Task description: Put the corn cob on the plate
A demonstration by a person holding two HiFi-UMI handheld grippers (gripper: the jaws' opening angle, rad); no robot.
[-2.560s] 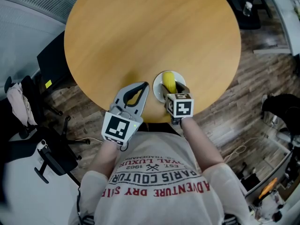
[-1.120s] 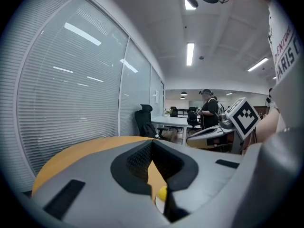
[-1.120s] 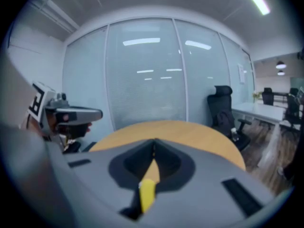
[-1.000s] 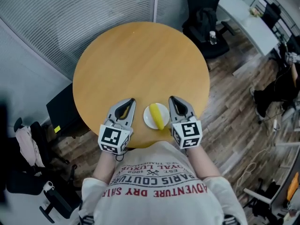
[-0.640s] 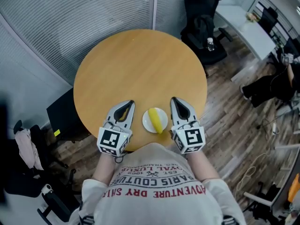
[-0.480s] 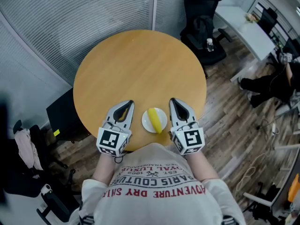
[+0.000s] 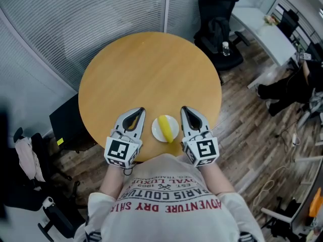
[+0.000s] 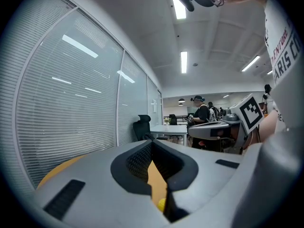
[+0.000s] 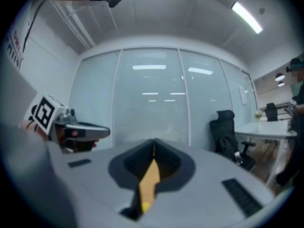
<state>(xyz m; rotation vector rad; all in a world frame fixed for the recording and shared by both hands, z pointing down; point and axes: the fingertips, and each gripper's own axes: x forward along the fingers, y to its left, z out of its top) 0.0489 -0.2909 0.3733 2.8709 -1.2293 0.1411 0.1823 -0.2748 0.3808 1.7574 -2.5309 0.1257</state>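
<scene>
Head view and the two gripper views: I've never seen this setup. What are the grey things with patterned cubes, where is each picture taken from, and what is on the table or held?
There is no robot here: a person holds a two-jaw gripper in each hand, and the patterned cubes are parts of those grippers. The head view comes from a camera on the person's head, looking steeply down. It shows the left gripper at its left and the right gripper at its right. The other two pictures come from cameras riding on each gripper, looking along its jaws. On the round table sits a white plate with the corn lying on it, between the grippers. Both grippers have their jaws together and hold nothing.
</scene>
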